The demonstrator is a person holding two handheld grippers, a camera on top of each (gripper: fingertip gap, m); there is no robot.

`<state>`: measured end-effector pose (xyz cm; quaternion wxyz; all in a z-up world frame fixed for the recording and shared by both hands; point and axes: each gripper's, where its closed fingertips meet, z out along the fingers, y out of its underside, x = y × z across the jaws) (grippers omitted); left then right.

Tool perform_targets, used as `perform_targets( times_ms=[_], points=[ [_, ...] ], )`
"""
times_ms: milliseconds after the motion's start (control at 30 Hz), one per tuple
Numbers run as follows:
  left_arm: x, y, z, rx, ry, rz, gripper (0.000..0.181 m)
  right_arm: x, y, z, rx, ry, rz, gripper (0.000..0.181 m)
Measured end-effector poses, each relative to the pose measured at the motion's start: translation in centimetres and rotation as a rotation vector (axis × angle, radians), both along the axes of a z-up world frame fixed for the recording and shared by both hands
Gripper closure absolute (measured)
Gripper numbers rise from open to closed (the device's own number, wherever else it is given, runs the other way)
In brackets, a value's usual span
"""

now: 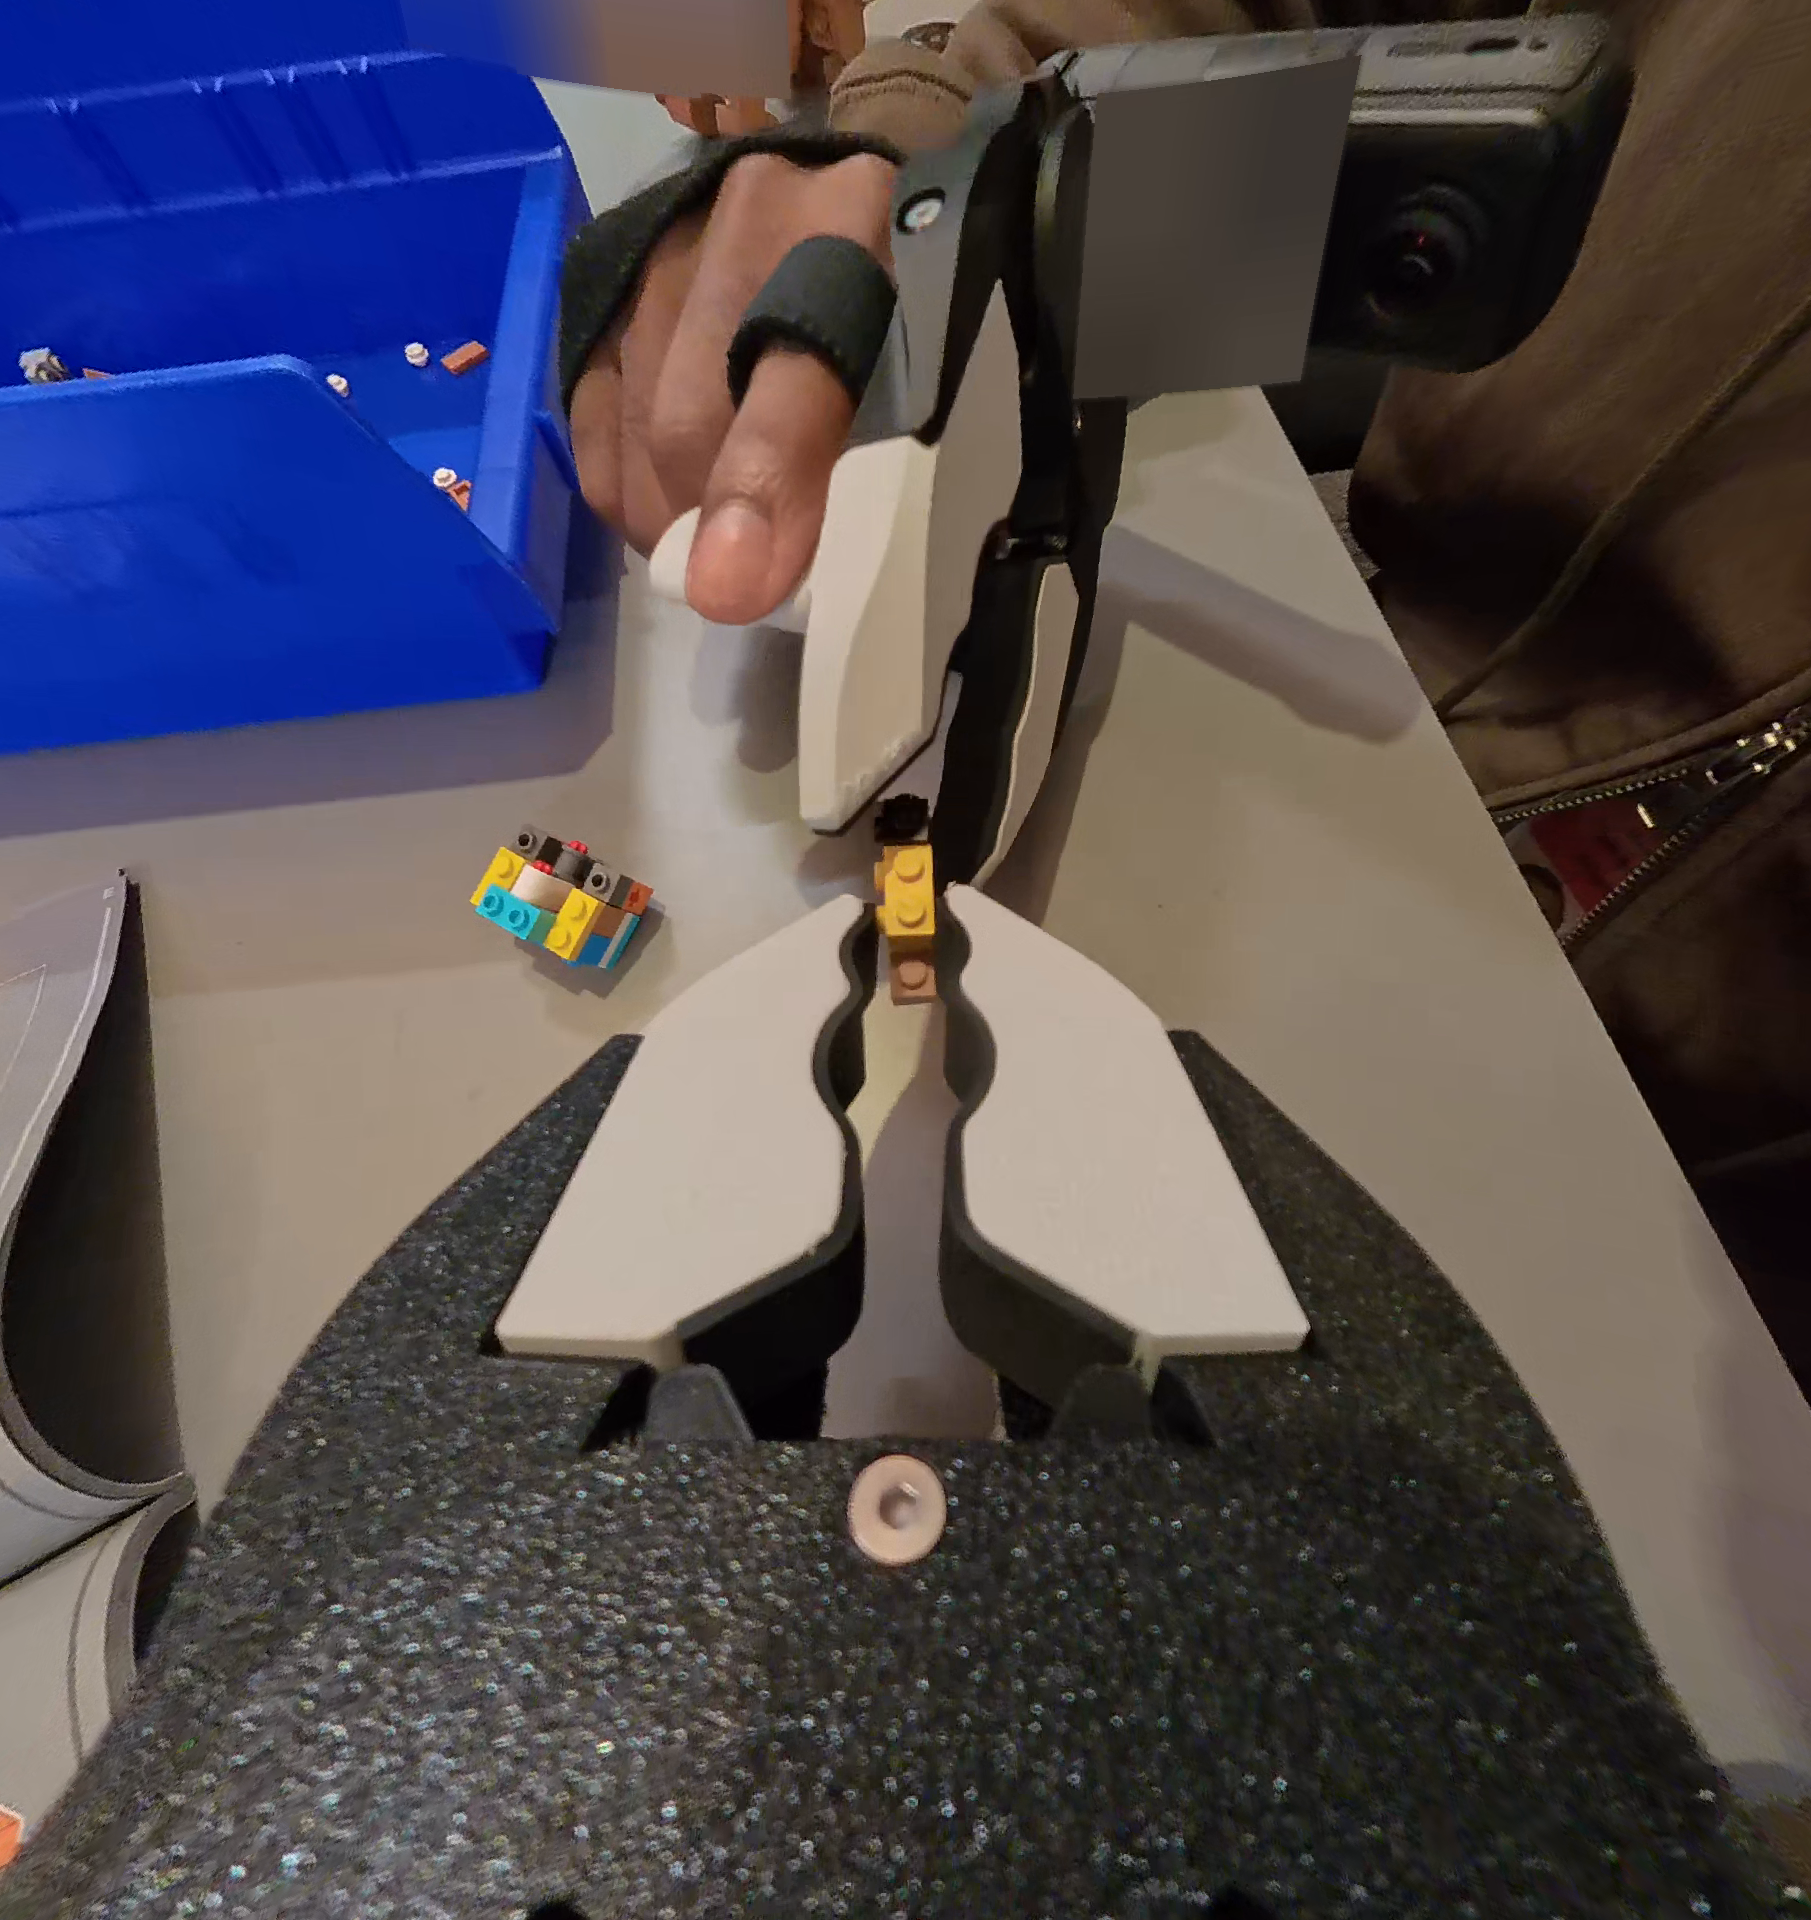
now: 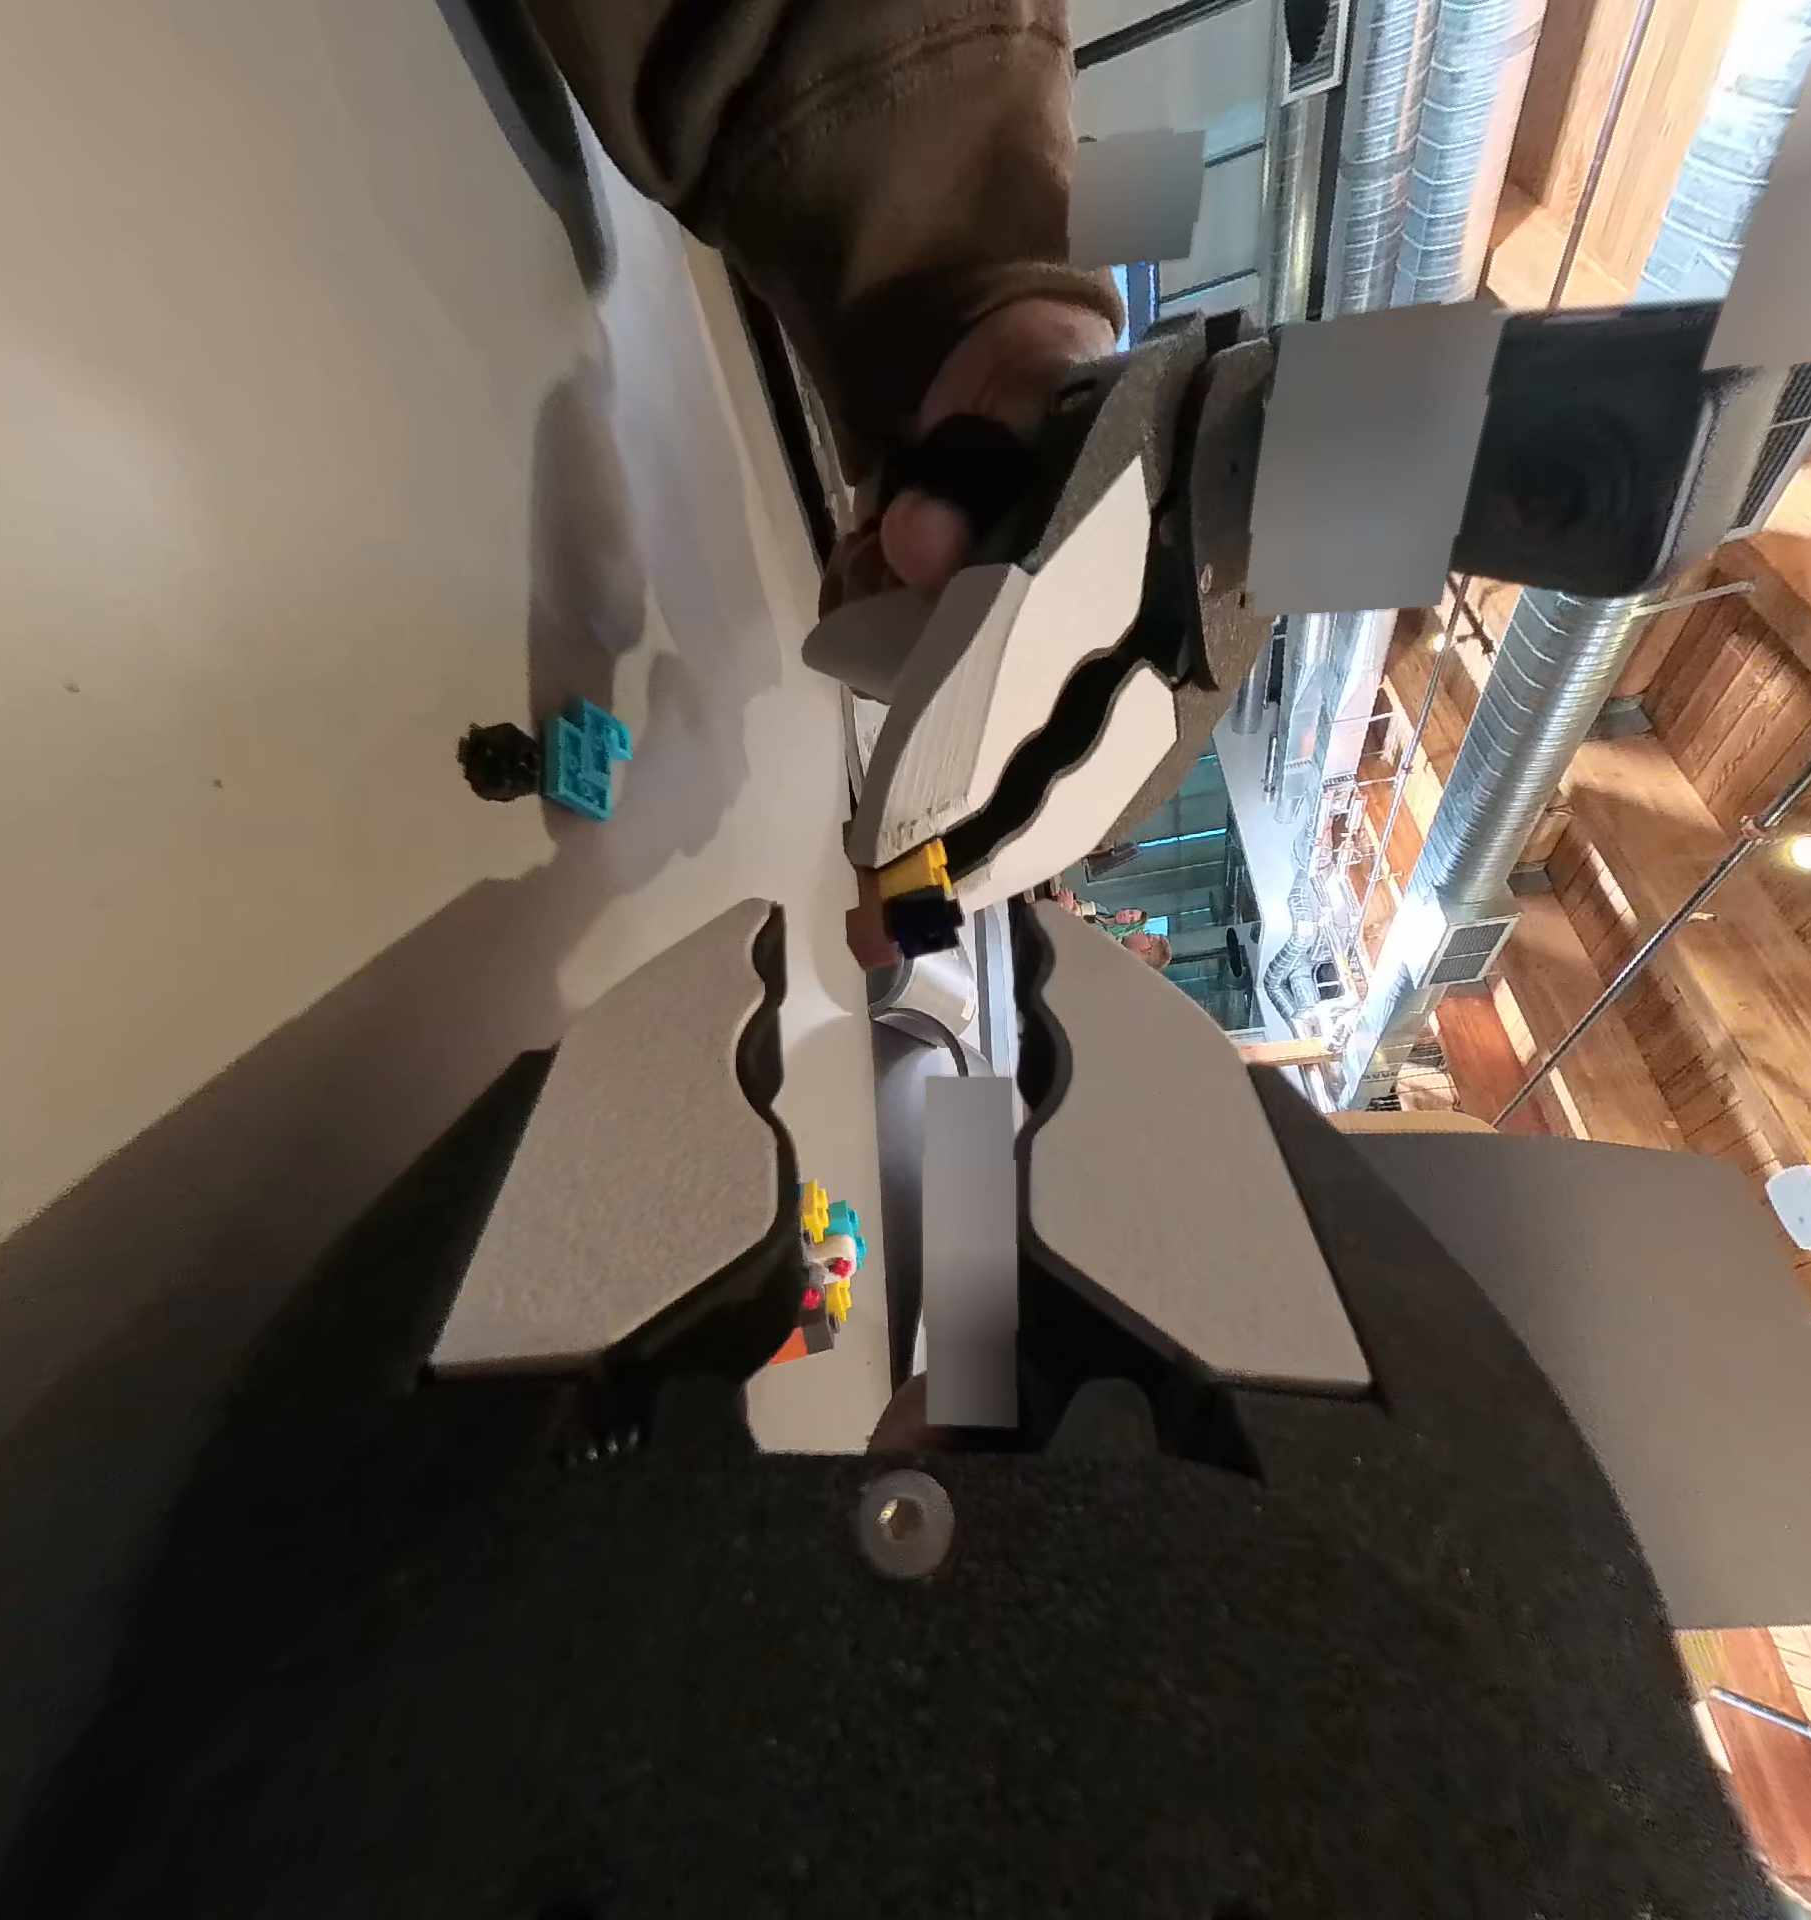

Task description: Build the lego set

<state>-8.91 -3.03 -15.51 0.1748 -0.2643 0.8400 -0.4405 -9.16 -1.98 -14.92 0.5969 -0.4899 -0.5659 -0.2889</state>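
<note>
While clamped in left tongs (image 1: 906,914), brick stack (image 1: 906,904) faces right tongs (image 2: 906,935).

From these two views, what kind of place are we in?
Probably a workbench in an open, loft-style workshop or office. A grey table holds a blue parts bin and an instruction booklet; overhead run bare metal ducts against wood panelling.
</note>
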Motion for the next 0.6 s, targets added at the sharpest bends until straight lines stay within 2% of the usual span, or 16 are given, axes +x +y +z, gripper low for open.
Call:
perform_targets(
  times_ms=[200, 600],
  points=[
    [-0.03, -0.21, -0.06, -0.04, 0.031, -0.004, 0.171, -0.07, 0.16, -0.12, 0.001, -0.007, -0.006, 0.159],
    [0.08, -0.35, -0.26, -0.088, 0.077, 0.0, 0.171, -0.05, 0.07, -0.38, -0.082, 0.027, 0.001, 0.162]
  ],
)
